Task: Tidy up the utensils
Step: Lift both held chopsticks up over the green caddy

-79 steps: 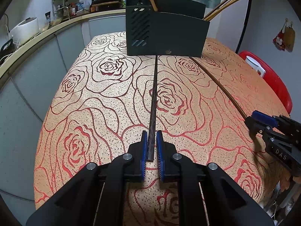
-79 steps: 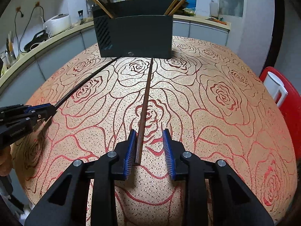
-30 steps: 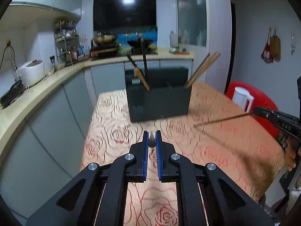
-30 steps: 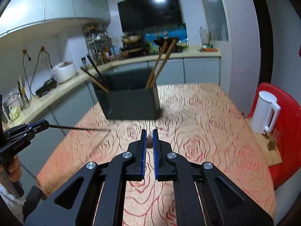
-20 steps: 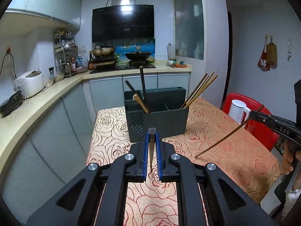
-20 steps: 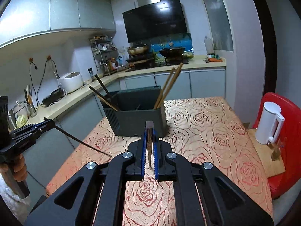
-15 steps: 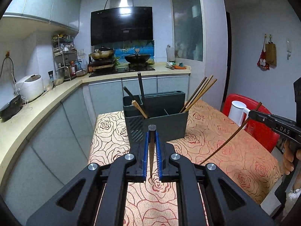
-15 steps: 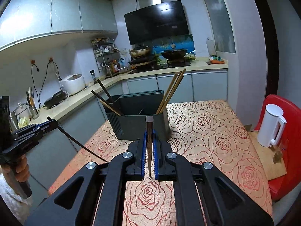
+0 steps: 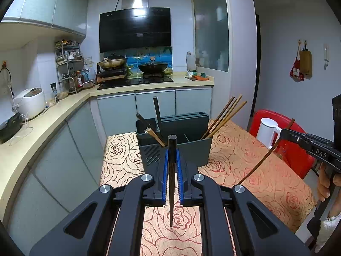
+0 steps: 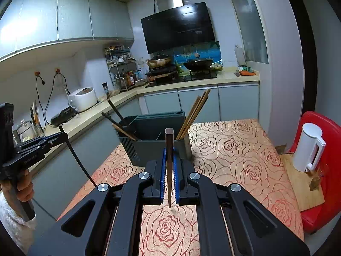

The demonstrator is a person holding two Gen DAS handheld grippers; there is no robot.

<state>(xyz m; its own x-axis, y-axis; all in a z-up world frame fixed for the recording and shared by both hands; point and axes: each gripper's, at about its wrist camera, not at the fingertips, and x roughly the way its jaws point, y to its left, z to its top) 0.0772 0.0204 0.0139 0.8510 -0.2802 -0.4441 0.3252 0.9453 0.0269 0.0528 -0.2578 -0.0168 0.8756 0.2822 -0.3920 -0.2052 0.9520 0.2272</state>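
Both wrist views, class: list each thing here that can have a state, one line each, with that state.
Left gripper: shut on dark chopstick.
Dark chopstick: lifted, tip down.
Right gripper: shut on brown chopstick.
Brown chopstick: lifted, tip down.
Utensil holder: upright on the table, chopsticks leaning in its end compartments.
White kettle: upright, lid closed.

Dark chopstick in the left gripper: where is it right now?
The dark chopstick is clamped upright in the left gripper, lifted above the rose tablecloth and just in front of the grey utensil holder.
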